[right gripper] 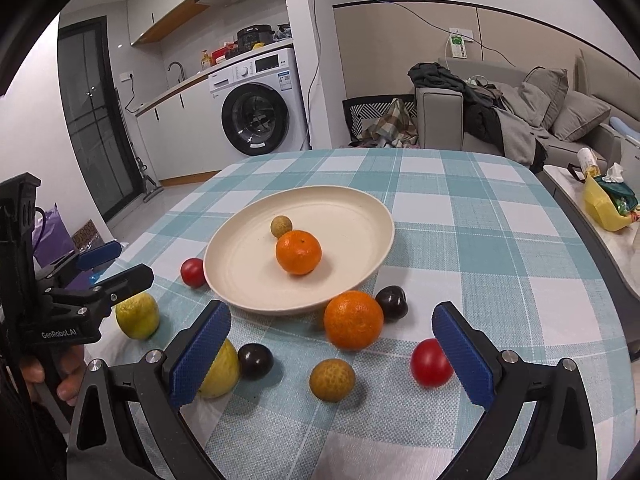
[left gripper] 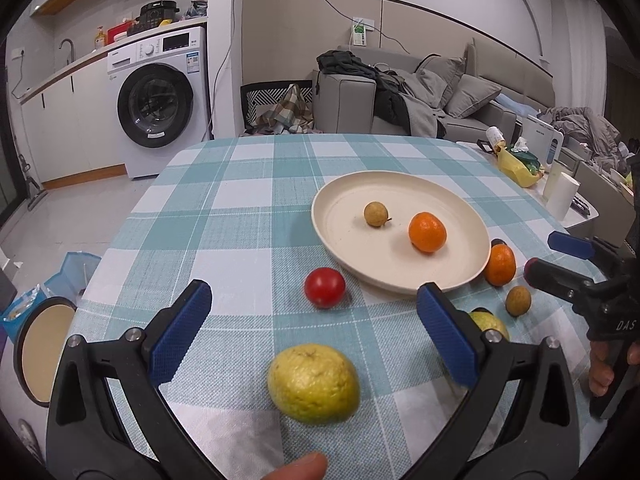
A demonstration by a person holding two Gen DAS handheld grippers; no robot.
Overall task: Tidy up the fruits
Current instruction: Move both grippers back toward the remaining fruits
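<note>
Yellow-green guava (left gripper: 313, 384): lain near tabletop's near edge, directly ahead between left gripper (left gripper: 314, 328) jaws, spread wide, empty. Right gripper (right gripper: 332, 354): wide, empty, farther off.

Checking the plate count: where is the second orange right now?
Right wrist view: the second orange lies on the cloth just off the plate near rim, beside a dark plum.
</note>
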